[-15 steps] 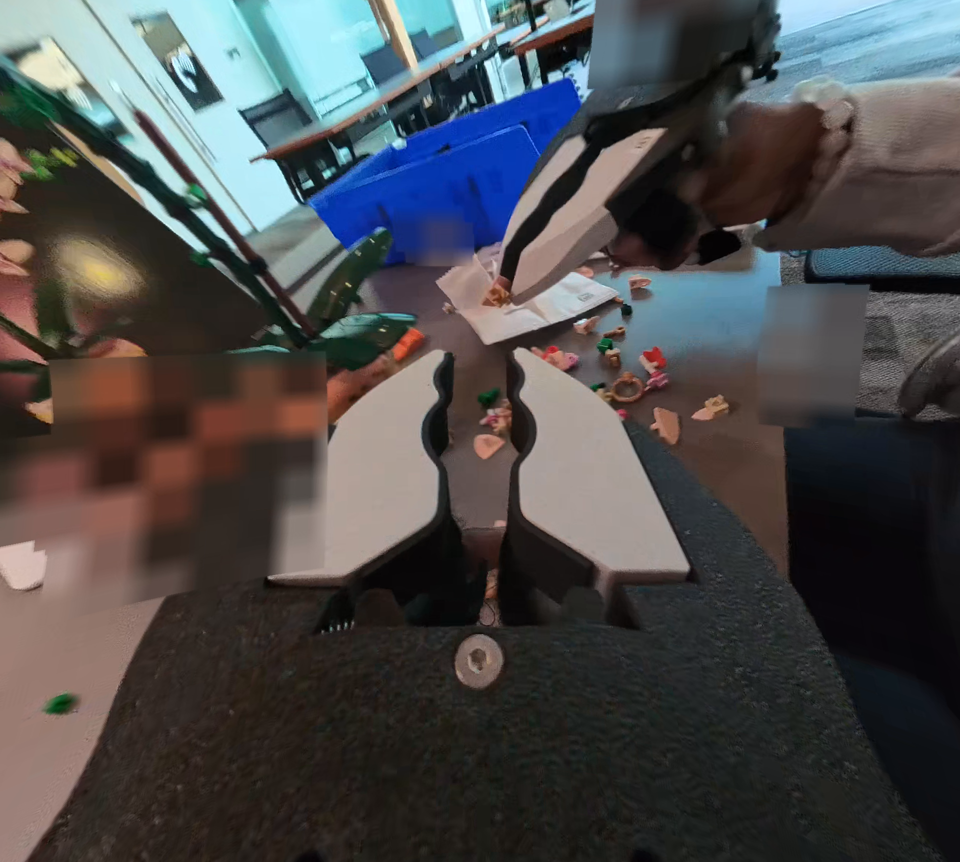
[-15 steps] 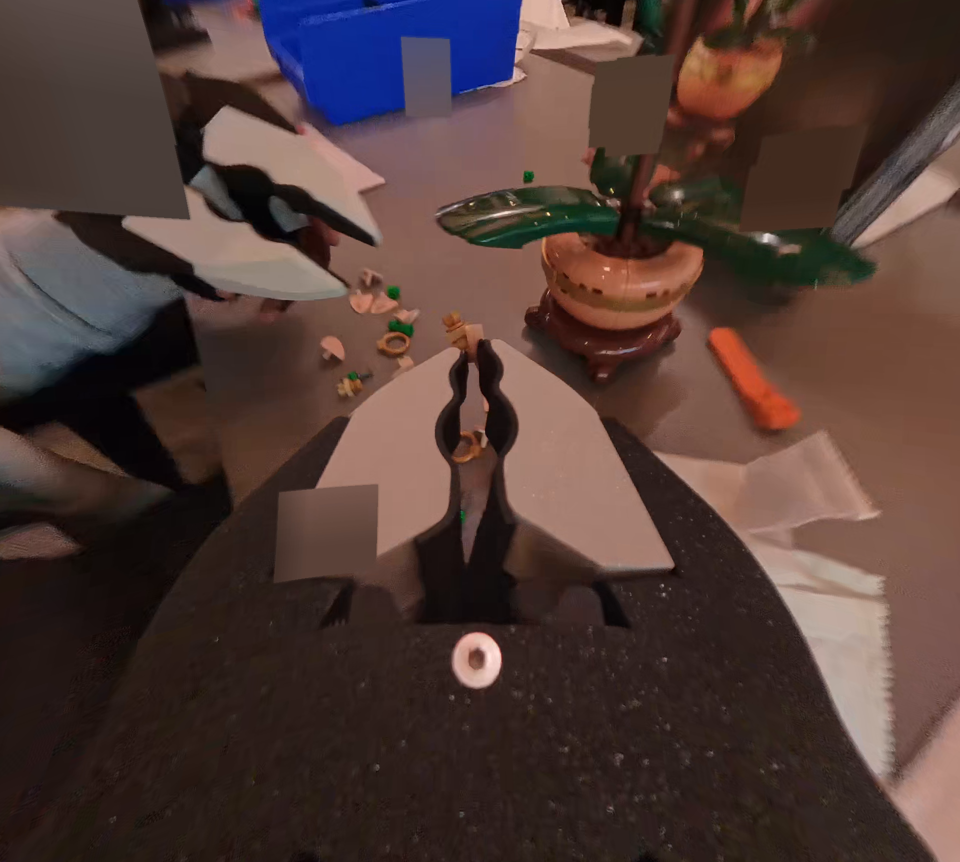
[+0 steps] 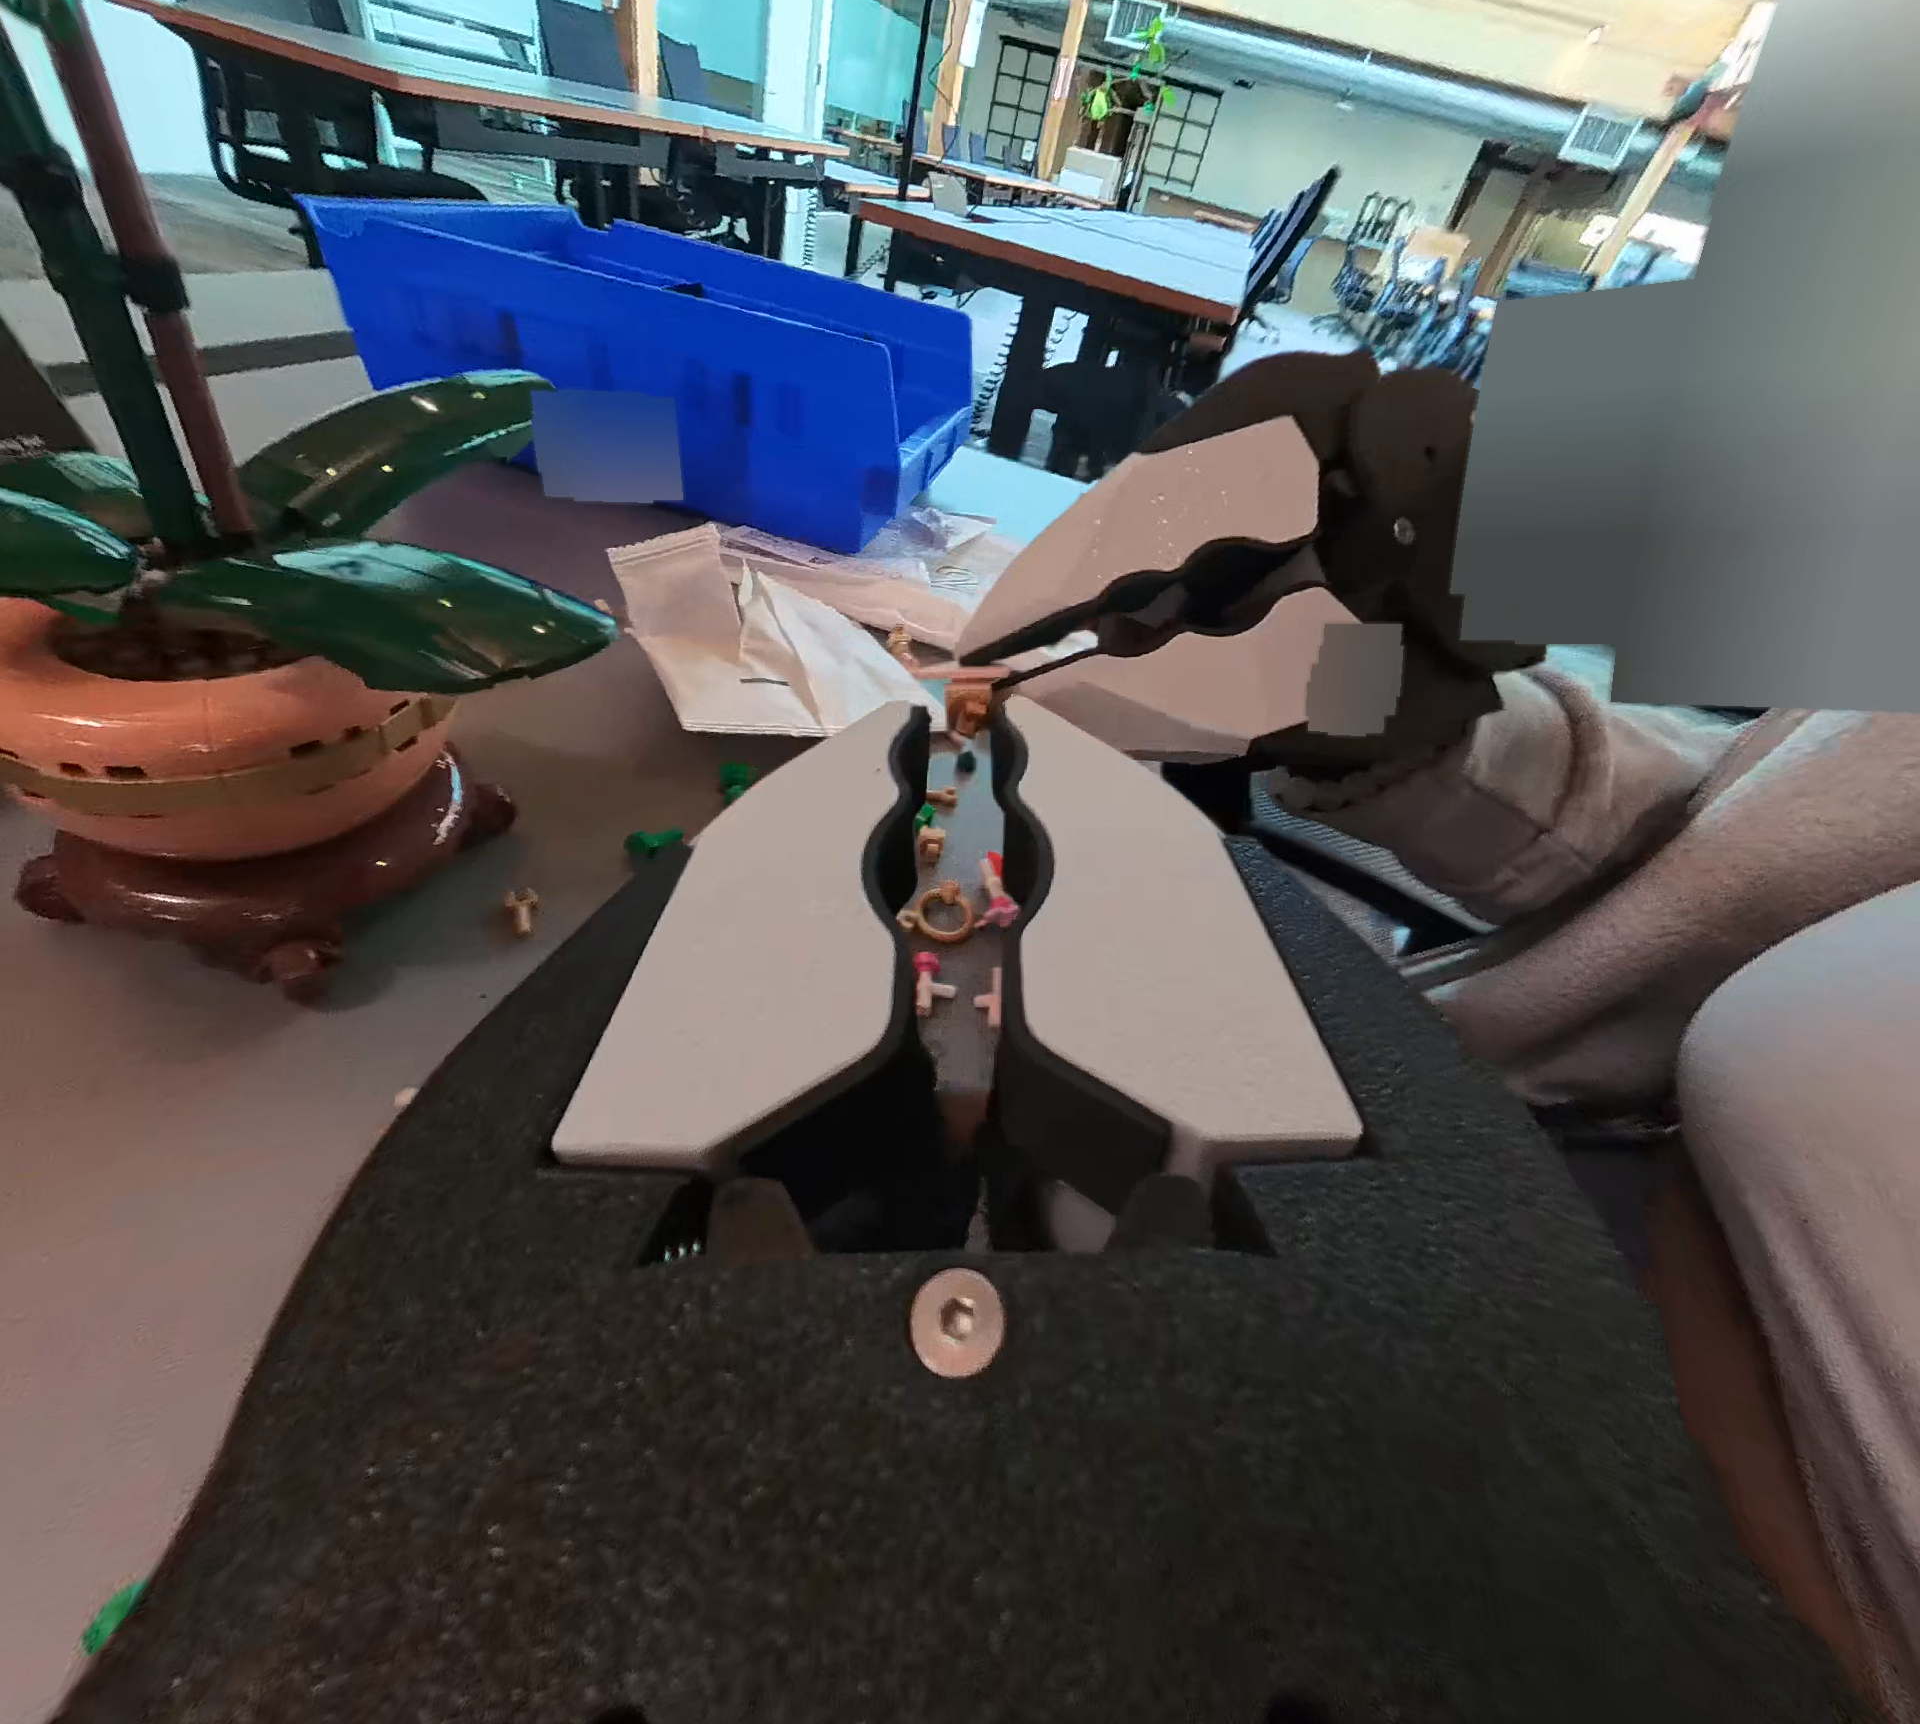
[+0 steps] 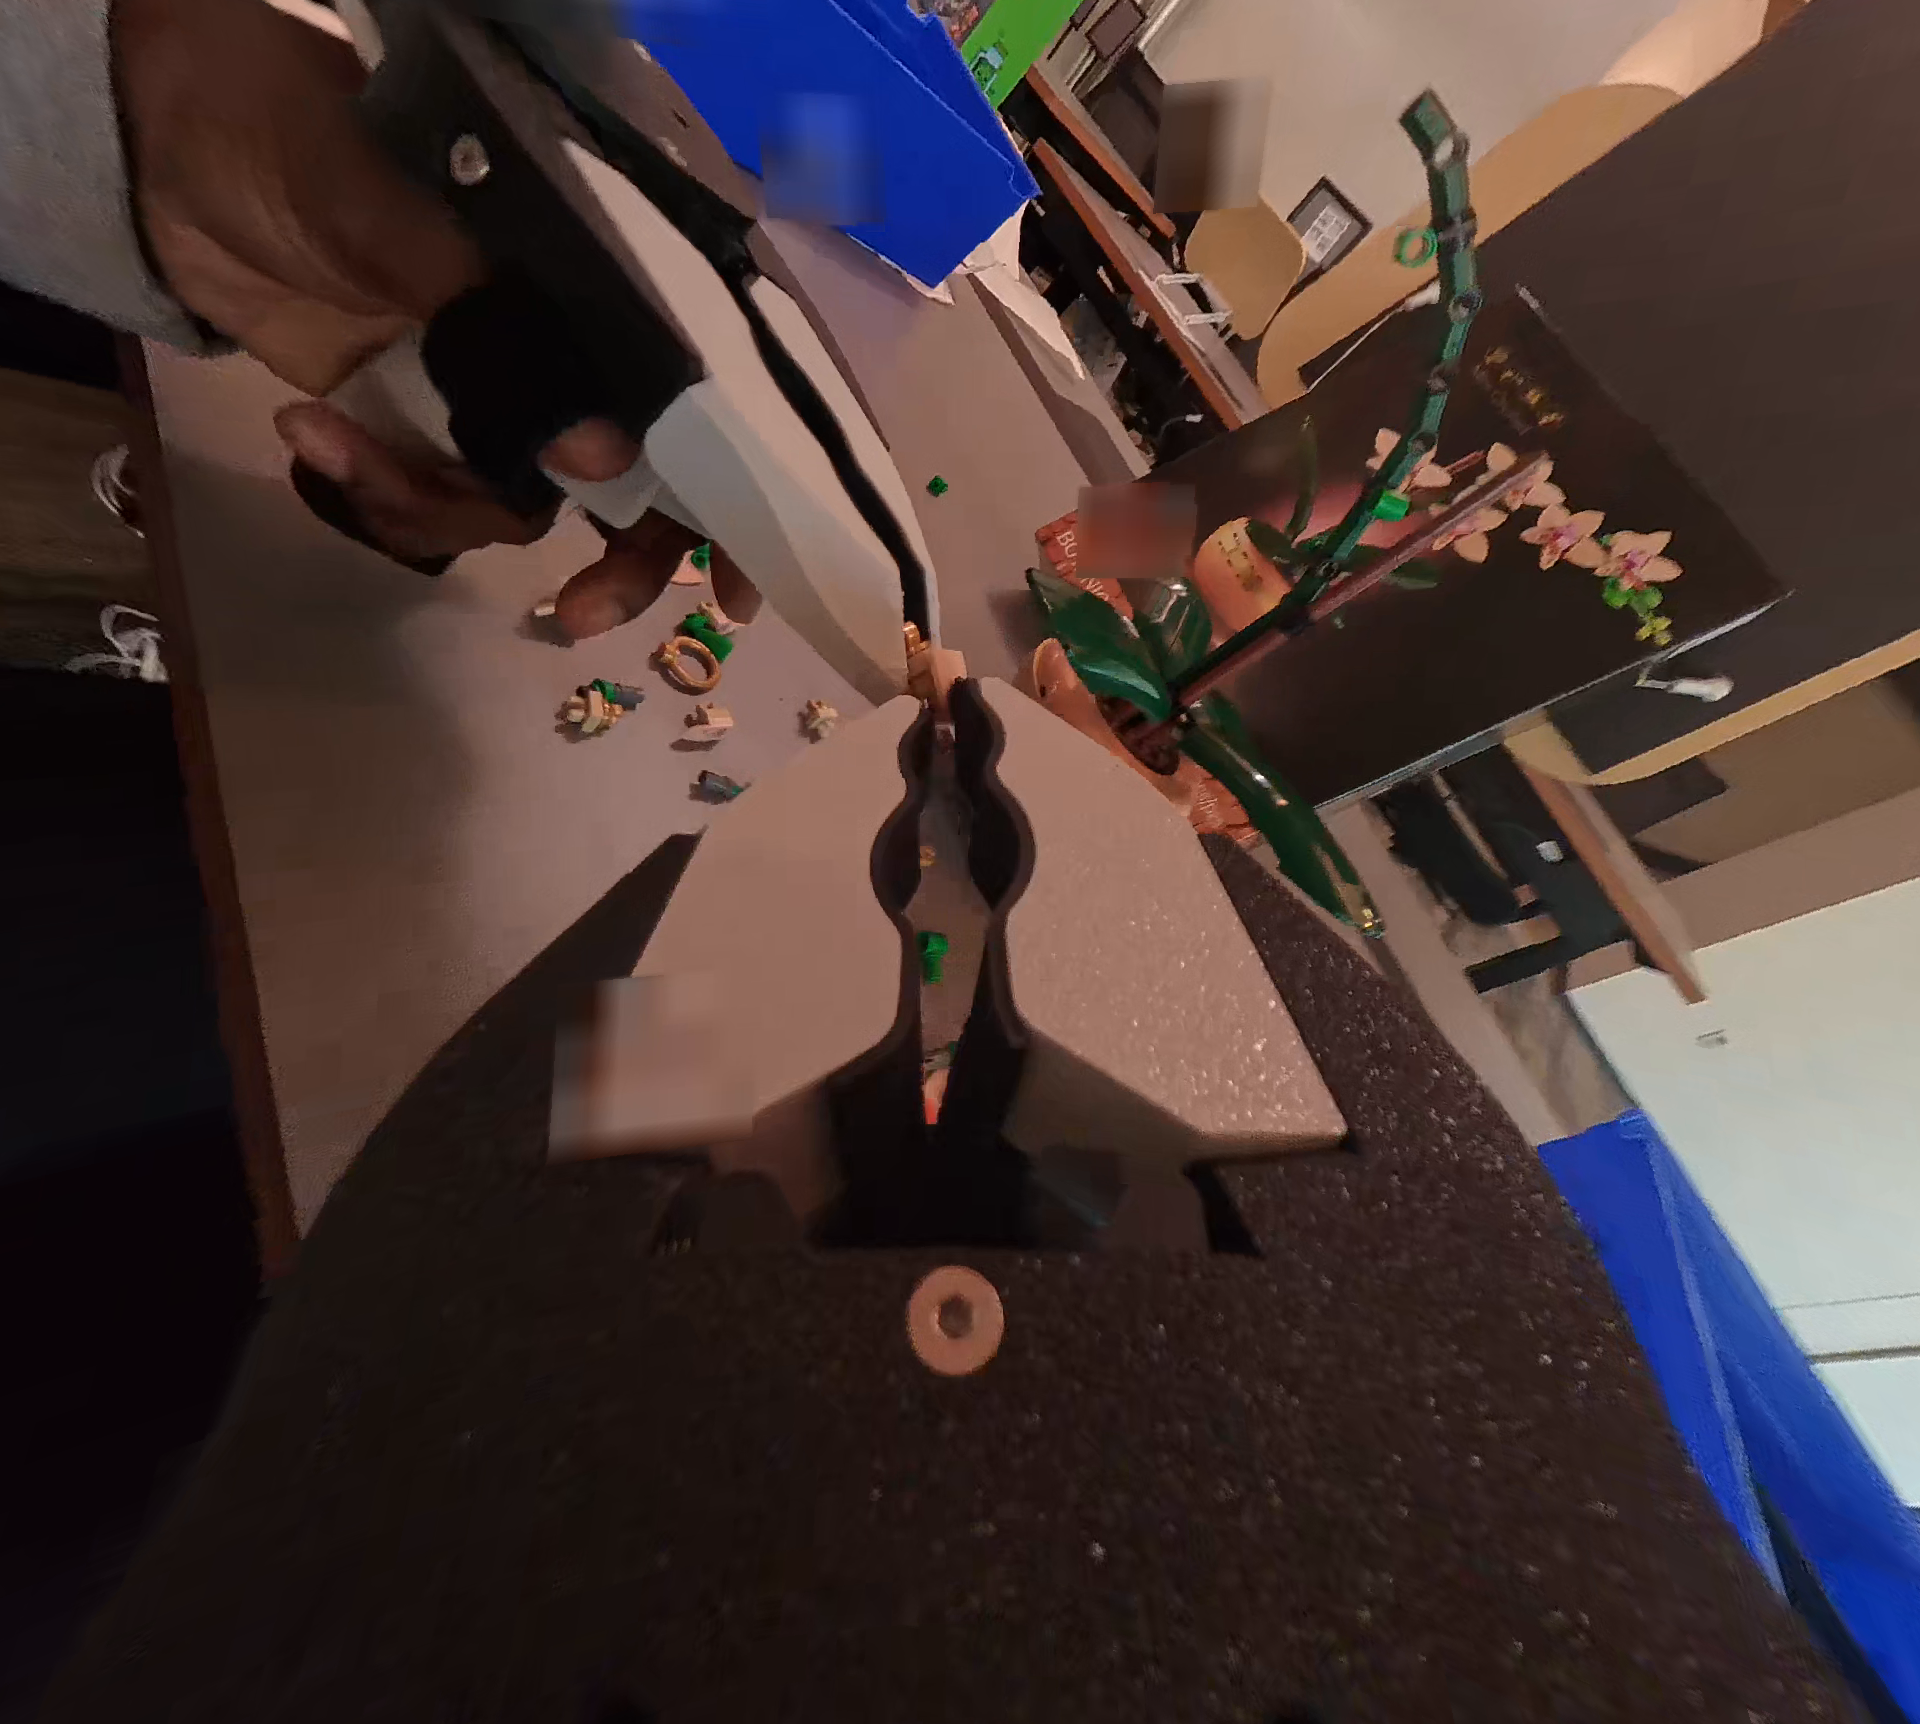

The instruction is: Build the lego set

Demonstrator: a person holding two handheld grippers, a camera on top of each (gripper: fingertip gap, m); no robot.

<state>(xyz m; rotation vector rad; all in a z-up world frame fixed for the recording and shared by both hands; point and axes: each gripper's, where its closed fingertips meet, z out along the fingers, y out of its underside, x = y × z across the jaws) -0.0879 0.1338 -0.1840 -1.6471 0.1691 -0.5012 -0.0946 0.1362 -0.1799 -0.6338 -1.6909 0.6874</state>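
Two tools met tip to tip over a small tan Lego piece above the grey tabletop [image 3: 208, 1155].

The left tool [image 3: 954, 718] is seen narrowly parted, the tan piece [image 3: 968, 706] caught at its tips; the right tool [image 3: 982, 672] is clenched on a thin pink plate [image 3: 961, 666] touching the top of that piece; both are held in the air, just above loose small parts [image 3: 940, 916] scattered on the tabletop; the built orchid in its pot [image 3: 208, 739] is stood to the left, a blue bin [image 3: 727, 365] behind it.

Small tan lego piece [image 3: 968, 710] pinched between both claws' tips above table.
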